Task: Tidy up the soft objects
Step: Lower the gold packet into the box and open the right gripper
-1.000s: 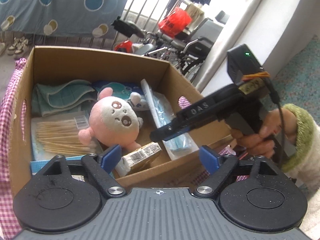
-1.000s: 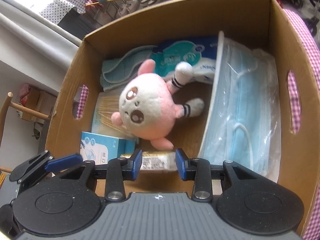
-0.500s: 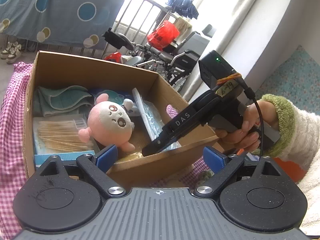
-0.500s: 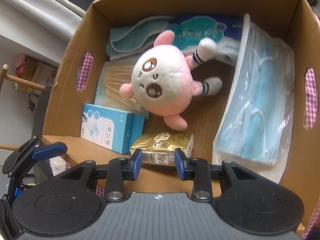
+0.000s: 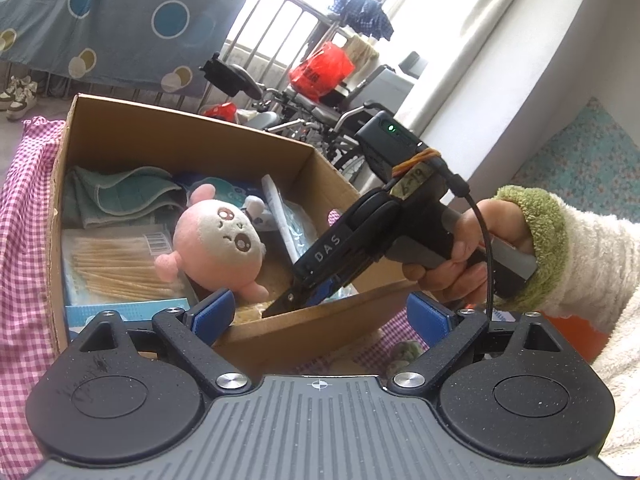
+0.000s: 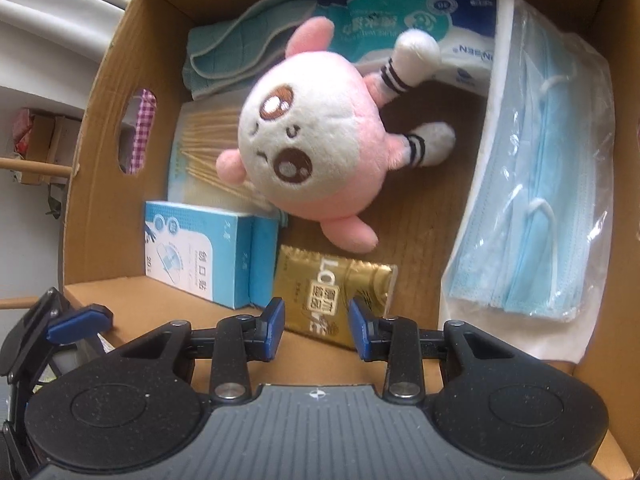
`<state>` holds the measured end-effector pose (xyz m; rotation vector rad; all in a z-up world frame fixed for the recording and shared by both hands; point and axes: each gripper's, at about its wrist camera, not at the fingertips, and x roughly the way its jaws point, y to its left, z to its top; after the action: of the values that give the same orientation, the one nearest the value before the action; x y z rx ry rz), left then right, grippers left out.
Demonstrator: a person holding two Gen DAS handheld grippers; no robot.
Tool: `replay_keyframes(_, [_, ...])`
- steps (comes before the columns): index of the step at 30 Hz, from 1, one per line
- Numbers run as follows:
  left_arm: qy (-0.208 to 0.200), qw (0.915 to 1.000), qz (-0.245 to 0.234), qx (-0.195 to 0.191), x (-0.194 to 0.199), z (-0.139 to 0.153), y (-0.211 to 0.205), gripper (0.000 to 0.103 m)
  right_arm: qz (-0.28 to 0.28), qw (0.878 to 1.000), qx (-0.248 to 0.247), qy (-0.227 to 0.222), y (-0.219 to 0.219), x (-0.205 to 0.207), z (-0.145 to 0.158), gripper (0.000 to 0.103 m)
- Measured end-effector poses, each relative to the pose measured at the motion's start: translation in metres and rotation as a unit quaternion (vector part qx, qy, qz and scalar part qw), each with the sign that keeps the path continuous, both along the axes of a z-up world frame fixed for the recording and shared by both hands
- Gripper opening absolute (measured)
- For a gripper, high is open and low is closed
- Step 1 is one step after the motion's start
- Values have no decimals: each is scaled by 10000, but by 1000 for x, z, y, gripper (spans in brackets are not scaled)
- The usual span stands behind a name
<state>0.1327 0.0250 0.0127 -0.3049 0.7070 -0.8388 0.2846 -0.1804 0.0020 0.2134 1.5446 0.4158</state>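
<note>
A cardboard box (image 6: 96, 184) holds a pink and white plush toy (image 6: 316, 148), a folded green cloth (image 6: 224, 60), a tissue pack (image 6: 400, 16), a bag of blue face masks (image 6: 552, 184), a cotton swab pack (image 6: 200, 152), a blue plaster box (image 6: 200, 252) and a gold packet (image 6: 340, 292). My right gripper (image 6: 316, 328) is open and empty, its fingers just above the gold packet's near end. My left gripper (image 5: 320, 316) is wide open and empty, outside the box's near wall (image 5: 320, 328). The plush (image 5: 220, 248) and right gripper (image 5: 304, 300) also show in the left wrist view.
The box sits on a pink checked cloth (image 5: 24, 240). A small greenish soft object (image 5: 404, 354) lies on the cloth below the box's near corner. A wheelchair (image 5: 320, 112) and a red bag (image 5: 320, 72) stand behind the box.
The right gripper has drawn back and up from the box, leaving the gold packet lying on the box floor. The left gripper has pulled back and risen, so the box looks smaller.
</note>
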Motion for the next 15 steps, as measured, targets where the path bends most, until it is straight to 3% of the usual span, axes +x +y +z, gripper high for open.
replay_keyframes(4, [31,10000,47,53,0,-2,3,100,-214,9994,-90,-248,-10,0,16,40])
replay_keyframes(7, [13,10000,20,63,-1,-2,4,101,-370,9984,-336,-270,-19,1,17,53])
replay_keyframes(15, [-42,9999,-25,134,-3,0,3,102,-272,9988,-301,269,3,7,-13,54])
